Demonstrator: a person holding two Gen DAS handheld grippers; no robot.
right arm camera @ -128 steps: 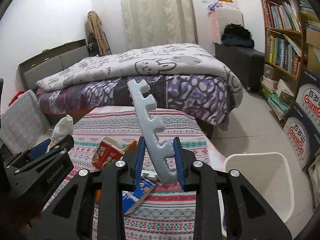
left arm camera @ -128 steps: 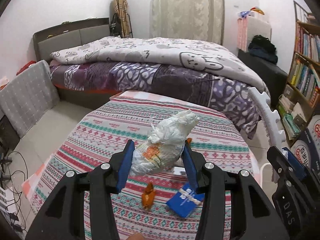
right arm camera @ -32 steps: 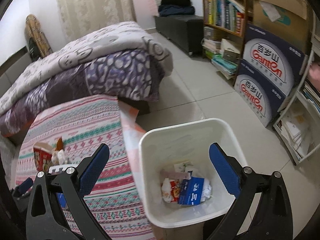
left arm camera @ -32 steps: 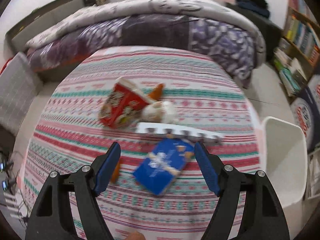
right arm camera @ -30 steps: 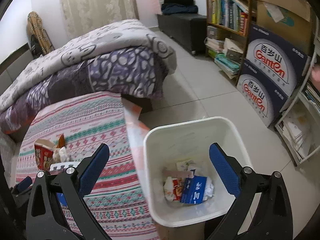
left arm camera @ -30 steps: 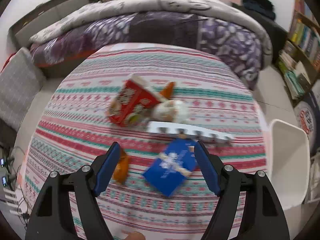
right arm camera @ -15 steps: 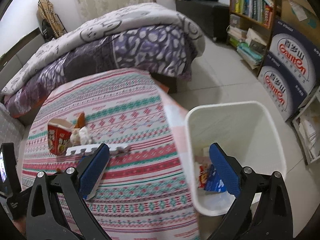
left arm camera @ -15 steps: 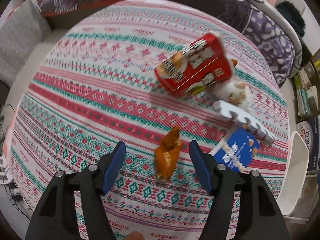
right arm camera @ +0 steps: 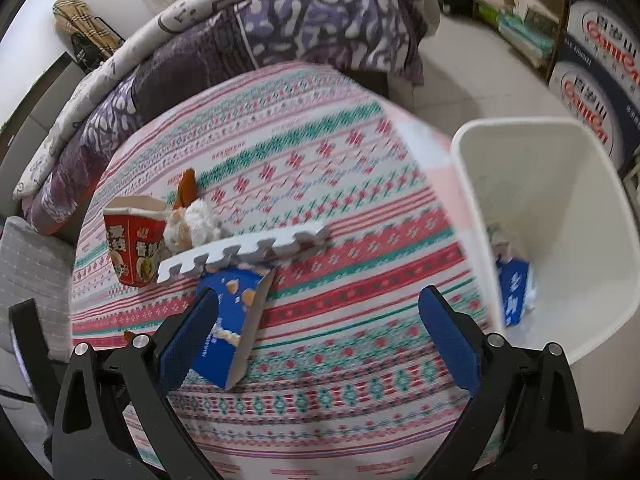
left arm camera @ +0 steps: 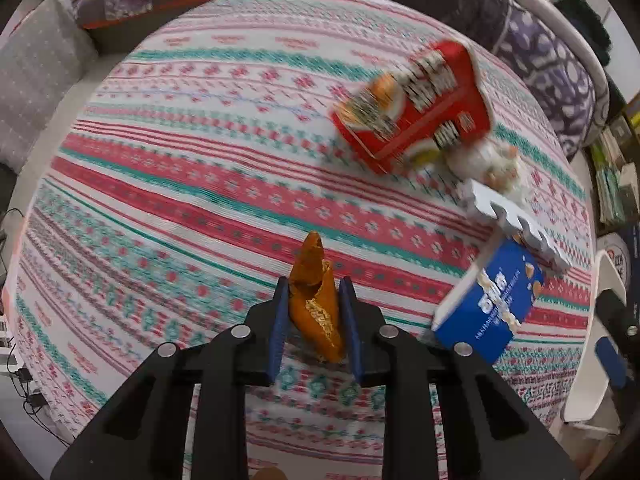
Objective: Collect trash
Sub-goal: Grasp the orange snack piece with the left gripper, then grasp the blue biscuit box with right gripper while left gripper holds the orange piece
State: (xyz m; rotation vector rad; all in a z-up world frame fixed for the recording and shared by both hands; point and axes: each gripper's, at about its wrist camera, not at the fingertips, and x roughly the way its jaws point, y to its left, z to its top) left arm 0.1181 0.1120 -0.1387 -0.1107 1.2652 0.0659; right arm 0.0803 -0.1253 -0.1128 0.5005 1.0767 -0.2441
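our left gripper (left arm camera: 314, 322) is clamped on the orange wrapper (left arm camera: 316, 308) near the tabletop's (left arm camera: 180, 184) front edge. our right gripper (right arm camera: 320, 336) hangs wide apart, beside the blue box (right arm camera: 232, 320), with the bin (right arm camera: 560, 216) off the right edge.

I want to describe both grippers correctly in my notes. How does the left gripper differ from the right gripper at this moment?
The left gripper has its jaws nearly together around an orange wrapper; the right gripper has its jaws wide apart and holds nothing. The left one is low over the patterned tablecloth; the right one sits between the blue box and the white bin. Both have black frames and blue pads.
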